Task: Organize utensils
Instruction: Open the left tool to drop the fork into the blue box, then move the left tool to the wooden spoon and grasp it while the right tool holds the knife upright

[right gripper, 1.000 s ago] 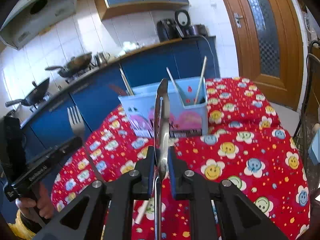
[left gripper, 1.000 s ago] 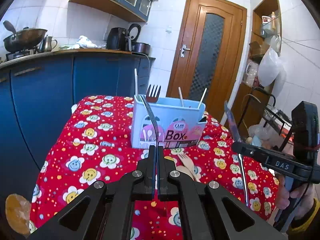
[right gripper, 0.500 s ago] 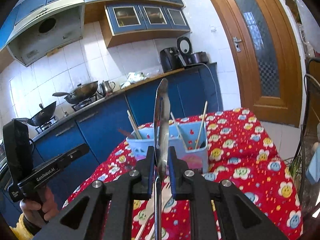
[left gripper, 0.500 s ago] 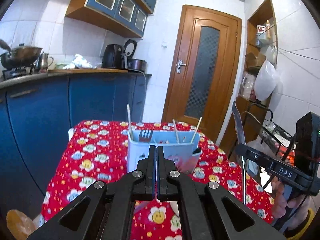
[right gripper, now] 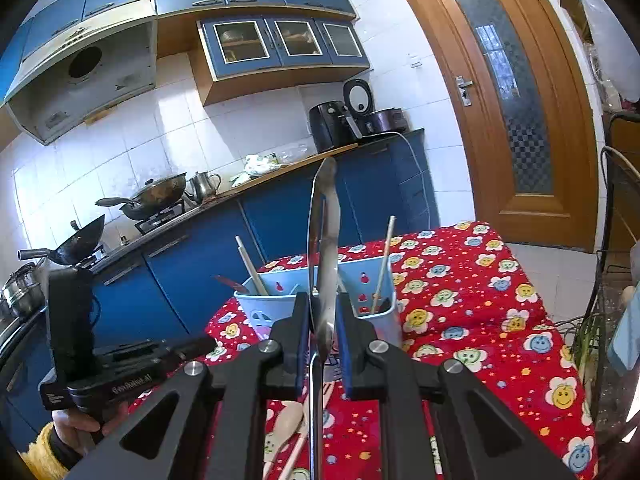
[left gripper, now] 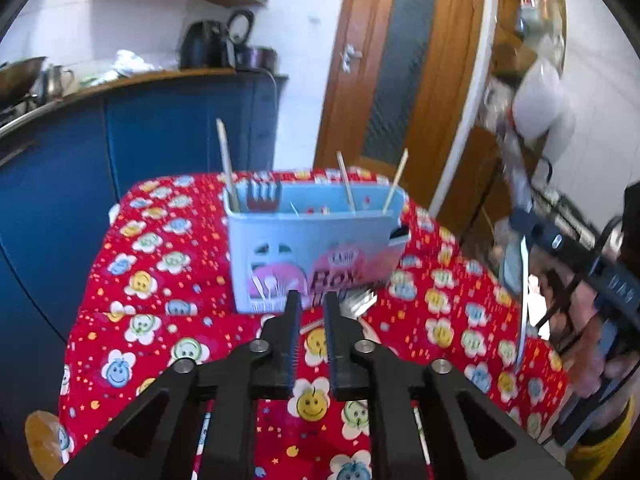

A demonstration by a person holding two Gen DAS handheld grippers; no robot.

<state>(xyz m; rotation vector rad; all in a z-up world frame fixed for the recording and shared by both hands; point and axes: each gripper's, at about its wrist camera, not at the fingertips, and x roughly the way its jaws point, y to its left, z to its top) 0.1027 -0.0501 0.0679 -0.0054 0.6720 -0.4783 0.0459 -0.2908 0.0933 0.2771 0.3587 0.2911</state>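
The left gripper (left gripper: 308, 300) has parted its jaws and is empty; the fork (left gripper: 262, 199) it carried 1 second ago stands in the blue holder (left gripper: 312, 240) on the surface (left gripper: 160, 304). The right gripper (right gripper: 323, 308) is clenched on a knife (right gripper: 325, 248), probably next in.

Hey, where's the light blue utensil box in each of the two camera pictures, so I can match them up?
Left wrist view: the light blue utensil box stands centre frame on the red tablecloth, just beyond the open left gripper.
Right wrist view: the box sits lower centre, partly hidden behind the right gripper and the knife it clamps.
Shared landmark: the wooden door behind the table.
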